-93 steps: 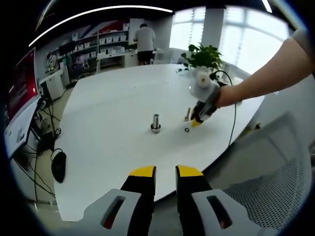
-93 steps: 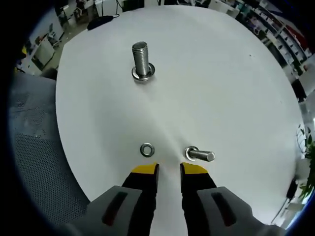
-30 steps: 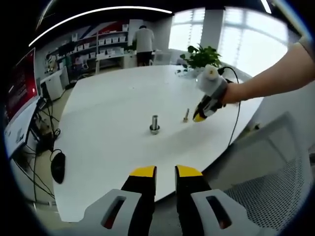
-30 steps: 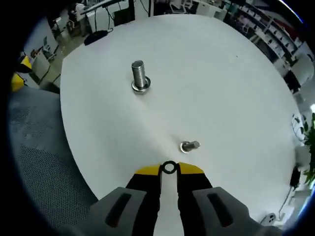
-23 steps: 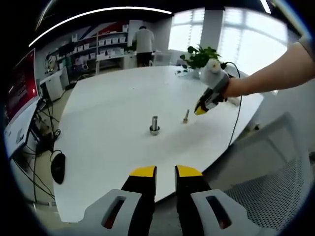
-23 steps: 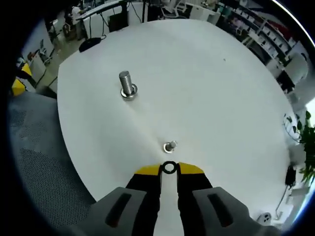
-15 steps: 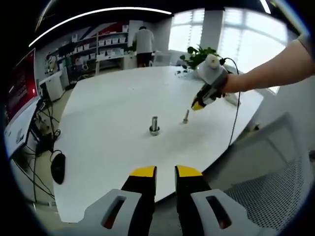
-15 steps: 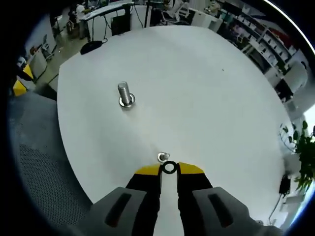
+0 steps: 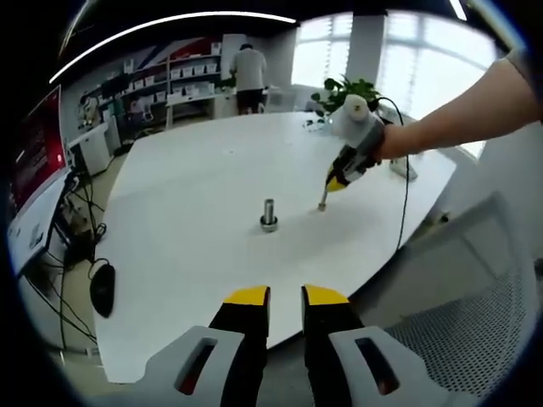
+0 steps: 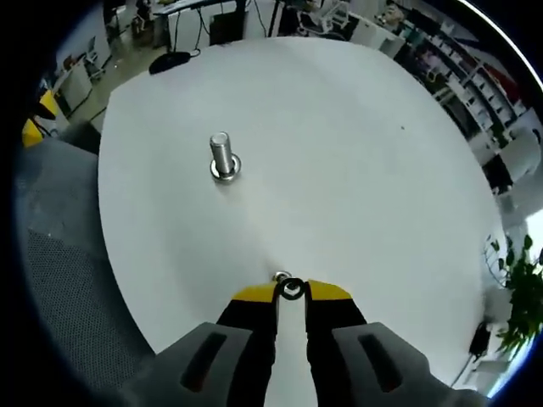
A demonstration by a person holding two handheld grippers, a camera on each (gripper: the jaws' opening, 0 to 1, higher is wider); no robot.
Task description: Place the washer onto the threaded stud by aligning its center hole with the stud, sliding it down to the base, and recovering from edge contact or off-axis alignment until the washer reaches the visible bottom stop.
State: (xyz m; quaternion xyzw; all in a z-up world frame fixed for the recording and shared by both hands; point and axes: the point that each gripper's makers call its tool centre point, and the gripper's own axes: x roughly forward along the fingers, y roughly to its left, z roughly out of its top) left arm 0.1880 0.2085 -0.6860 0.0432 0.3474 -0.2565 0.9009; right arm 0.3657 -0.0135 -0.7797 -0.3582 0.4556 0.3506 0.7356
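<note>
A small dark washer (image 10: 292, 290) is pinched between the yellow tips of my right gripper (image 10: 291, 291). Just beyond it a small upright bolt (image 10: 281, 277) peeks out, almost under the washer. In the left gripper view, the right gripper (image 9: 333, 182) hangs tip-down right above that small bolt (image 9: 321, 203), held by a hand coming from the right. The large threaded stud (image 10: 224, 157) stands upright on the white table (image 10: 356, 170) with a ring at its base, farther off; it also stands mid-table (image 9: 269, 214). My left gripper (image 9: 285, 297) hovers off the table's near edge, slightly open, holding nothing.
A grey mesh chair (image 9: 475, 314) sits at the right, also seen as mesh (image 10: 59, 280) along the left. A potted plant (image 9: 348, 93) stands at the table's far edge. A person (image 9: 249, 64) stands by shelves. Cables and a black mouse (image 9: 101, 288) lie below left.
My right gripper took the washer off the table, lifted it, and carried it left until it is over the small bolt. The left gripper has stayed put.
</note>
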